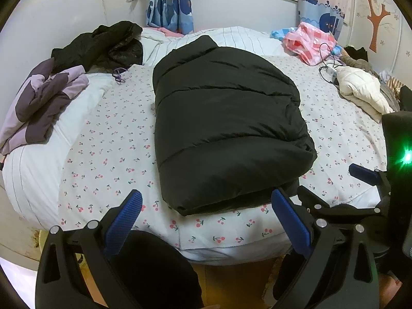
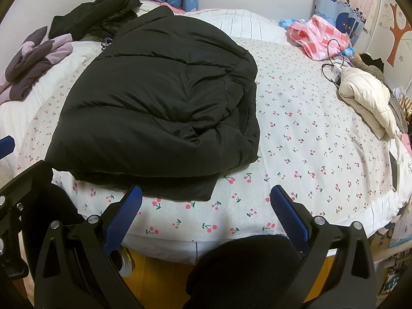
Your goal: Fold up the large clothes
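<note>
A large black puffer jacket [image 1: 226, 118] lies folded in a long bundle on the cherry-print bed sheet [image 1: 108, 154]. It also shows in the right wrist view [image 2: 159, 108], with its near edge close to the bed's front edge. My left gripper [image 1: 206, 219] is open and empty, just short of the jacket's near end. My right gripper [image 2: 206, 213] is open and empty over the sheet [image 2: 309, 134], to the right of the jacket's near corner. The right gripper also shows at the right edge of the left wrist view [image 1: 365, 175].
A purple garment [image 1: 43, 103] and another black jacket [image 1: 103, 43] lie at the bed's left. A cream puffer jacket [image 2: 365, 95], a cable [image 2: 332, 59] and a pink plastic bag [image 2: 319, 38] lie at the right. Wooden floor [image 1: 231, 278] shows below the bed edge.
</note>
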{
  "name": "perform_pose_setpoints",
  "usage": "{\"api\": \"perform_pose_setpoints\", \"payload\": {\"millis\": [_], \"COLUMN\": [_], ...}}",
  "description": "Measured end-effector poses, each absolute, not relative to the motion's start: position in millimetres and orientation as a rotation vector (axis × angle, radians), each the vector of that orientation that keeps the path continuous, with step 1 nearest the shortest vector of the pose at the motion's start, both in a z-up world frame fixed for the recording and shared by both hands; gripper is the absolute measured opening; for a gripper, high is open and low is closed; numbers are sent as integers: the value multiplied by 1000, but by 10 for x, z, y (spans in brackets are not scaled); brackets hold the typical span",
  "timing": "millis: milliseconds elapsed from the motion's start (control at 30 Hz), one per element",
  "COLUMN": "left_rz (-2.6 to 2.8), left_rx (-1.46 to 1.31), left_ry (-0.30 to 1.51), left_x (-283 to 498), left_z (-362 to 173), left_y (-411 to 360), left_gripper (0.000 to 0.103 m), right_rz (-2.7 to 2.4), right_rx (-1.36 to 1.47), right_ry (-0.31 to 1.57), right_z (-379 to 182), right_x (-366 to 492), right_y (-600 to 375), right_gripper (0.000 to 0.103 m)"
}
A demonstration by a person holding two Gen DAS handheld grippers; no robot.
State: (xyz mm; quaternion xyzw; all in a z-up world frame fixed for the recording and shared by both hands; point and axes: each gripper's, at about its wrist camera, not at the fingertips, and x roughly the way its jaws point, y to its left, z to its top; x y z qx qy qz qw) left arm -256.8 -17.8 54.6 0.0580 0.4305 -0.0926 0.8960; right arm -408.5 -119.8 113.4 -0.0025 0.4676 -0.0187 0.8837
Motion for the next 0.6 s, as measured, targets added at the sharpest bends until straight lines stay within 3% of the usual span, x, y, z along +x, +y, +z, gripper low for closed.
{"api": "perform_pose_setpoints", "payload": {"millis": [600], "left_rz": [-215], "left_rx": [51], "left_ry": [910], "left_x": [-2520], "left_z": [535], "left_y": [-90], "left_gripper": [96], "right_rz": [-32], "right_rx": [-7], "right_ry": [974], "right_z": [1091], "right_x": [-4073], "right_y": [-1226], "right_gripper": [96]}}
